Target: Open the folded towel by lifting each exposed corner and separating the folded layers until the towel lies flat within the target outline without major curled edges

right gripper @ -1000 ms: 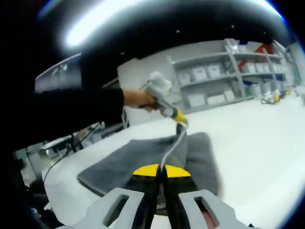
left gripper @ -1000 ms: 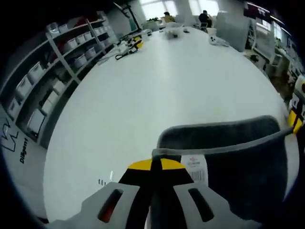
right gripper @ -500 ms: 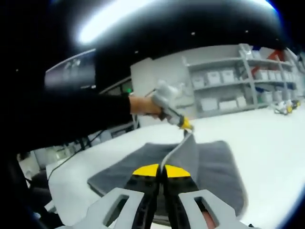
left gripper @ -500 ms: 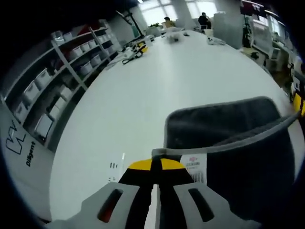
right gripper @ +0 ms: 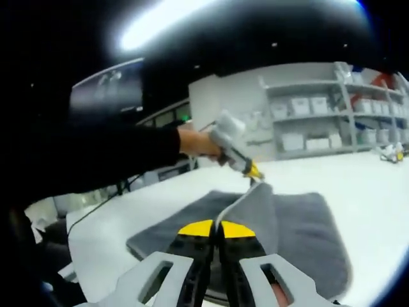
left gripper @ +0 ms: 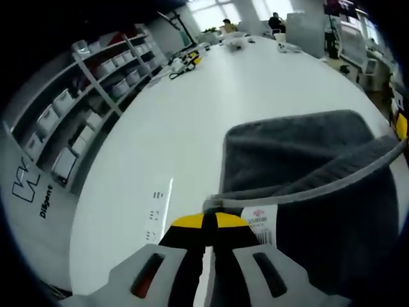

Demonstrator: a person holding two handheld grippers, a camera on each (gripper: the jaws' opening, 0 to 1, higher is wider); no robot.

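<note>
- Left gripper view: left gripper [left gripper: 209, 220] clenched on the near hem of the grey towel [left gripper: 319, 192], jaws pressed together at the yellow tips, hem pinched right beside the white care label [left gripper: 261, 224]
- The lifted hem runs as a taut ridge from the jaws out to the right edge of this view; the rest of the towel lies on the white table [left gripper: 211, 109], the layer under the ridge spread flat with a rounded far-left corner
- Small printed marks [left gripper: 155, 204] on the table left of the towel; shelving with white bins [left gripper: 77, 109] along the left side
- Right gripper view: right gripper [right gripper: 216, 229] clamped on the other end of the same hem, jaws closed on the cloth
- Towel [right gripper: 307, 230] here lies dark grey on the table [right gripper: 377, 192], with the raised fold rising from these jaws to the left gripper [right gripper: 252, 173] beyond
- The left gripper is held by a hand [right gripper: 199, 142] in a black sleeve [right gripper: 108, 160], its yellow tip touching the top of the fold
- Shelves with bins [right gripper: 319, 121] behind
</note>
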